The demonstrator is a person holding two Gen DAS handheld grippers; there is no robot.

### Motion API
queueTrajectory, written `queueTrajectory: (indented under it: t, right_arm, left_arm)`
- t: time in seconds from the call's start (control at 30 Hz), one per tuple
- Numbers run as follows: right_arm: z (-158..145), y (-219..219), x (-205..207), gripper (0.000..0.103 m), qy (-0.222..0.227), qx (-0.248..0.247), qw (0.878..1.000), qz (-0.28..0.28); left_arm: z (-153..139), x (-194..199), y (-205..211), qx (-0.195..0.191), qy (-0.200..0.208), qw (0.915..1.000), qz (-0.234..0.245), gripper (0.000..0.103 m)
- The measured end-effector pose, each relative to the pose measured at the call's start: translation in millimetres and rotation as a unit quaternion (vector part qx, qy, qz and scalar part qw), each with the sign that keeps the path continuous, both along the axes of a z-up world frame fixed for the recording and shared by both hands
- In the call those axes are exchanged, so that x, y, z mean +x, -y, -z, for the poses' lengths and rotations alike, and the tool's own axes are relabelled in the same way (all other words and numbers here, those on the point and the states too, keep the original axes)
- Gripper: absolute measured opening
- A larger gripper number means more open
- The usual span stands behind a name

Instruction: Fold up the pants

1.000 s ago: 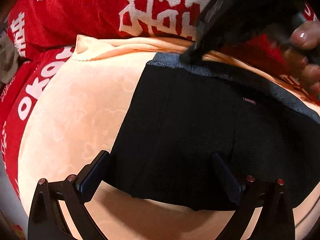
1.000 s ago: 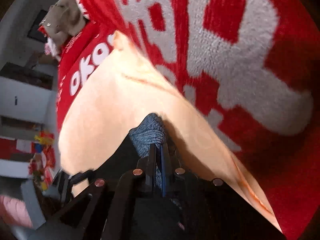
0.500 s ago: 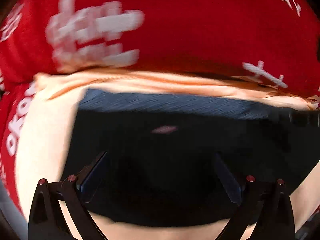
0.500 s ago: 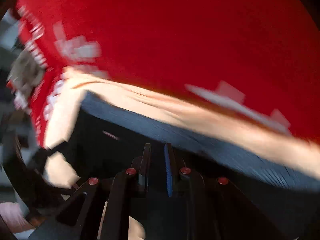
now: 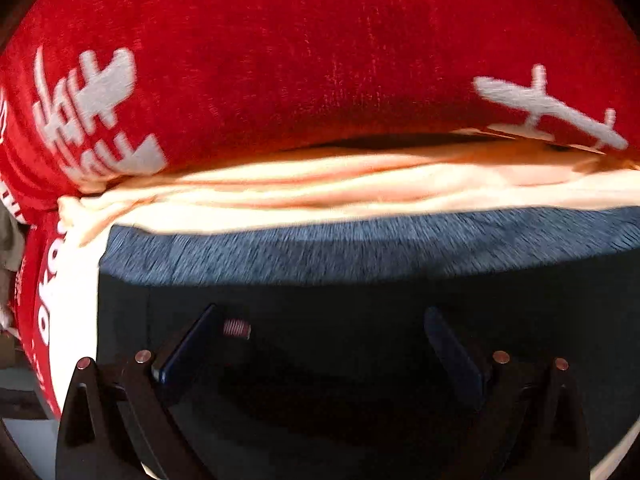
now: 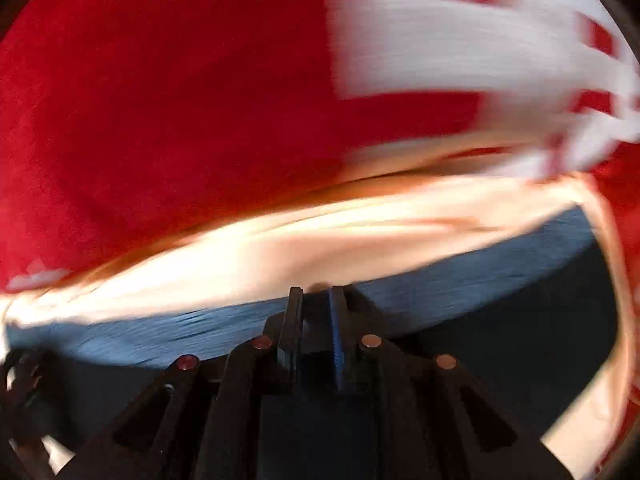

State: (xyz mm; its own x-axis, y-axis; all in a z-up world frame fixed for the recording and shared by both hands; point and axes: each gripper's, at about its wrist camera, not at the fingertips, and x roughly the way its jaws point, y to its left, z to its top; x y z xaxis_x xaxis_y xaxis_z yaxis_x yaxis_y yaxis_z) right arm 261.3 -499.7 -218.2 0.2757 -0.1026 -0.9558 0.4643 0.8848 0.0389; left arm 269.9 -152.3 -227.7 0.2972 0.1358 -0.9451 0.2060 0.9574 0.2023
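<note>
Pants [image 5: 360, 320], black with ribbed grey waistband, lie under spread left gripper [image 5: 320, 344]; right gripper [image 6: 314, 320] nearly closed, empty.

The right hand-held gripper [image 6: 315, 300] is pointing down at dark pants [image 6: 500, 340], its jaws standing only a narrow slit apart after just opening slightly. Whether any cloth is lying in the slit cannot be told. The fingertips are sitting at the blue-grey waistband [image 6: 440, 276], which is running from the left edge to the far right. Beyond it a peach sheet [image 6: 280, 248] is lying in folds, and farther still a red blanket [image 6: 180, 100] with white lettering is filling the view, all smeared by blur.
</note>
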Motion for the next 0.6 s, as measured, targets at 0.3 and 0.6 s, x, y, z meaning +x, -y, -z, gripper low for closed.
queueTrajectory:
  t: [0.3, 0.6]
  right_arm:
    - [-25, -11, -108, 0.014, 0.017, 0.204, 0.979, -0.002]
    - [14, -37, -154, 0.015, 0.017, 0.326, 0.943, 0.069]
  left_arm:
    - [-21, -72, 47, -0.035, -0.052, 0.9971, 0.043, 0.102]
    - [-6, -108, 54, -0.037, -0.048, 0.9969, 0.049, 0.102]
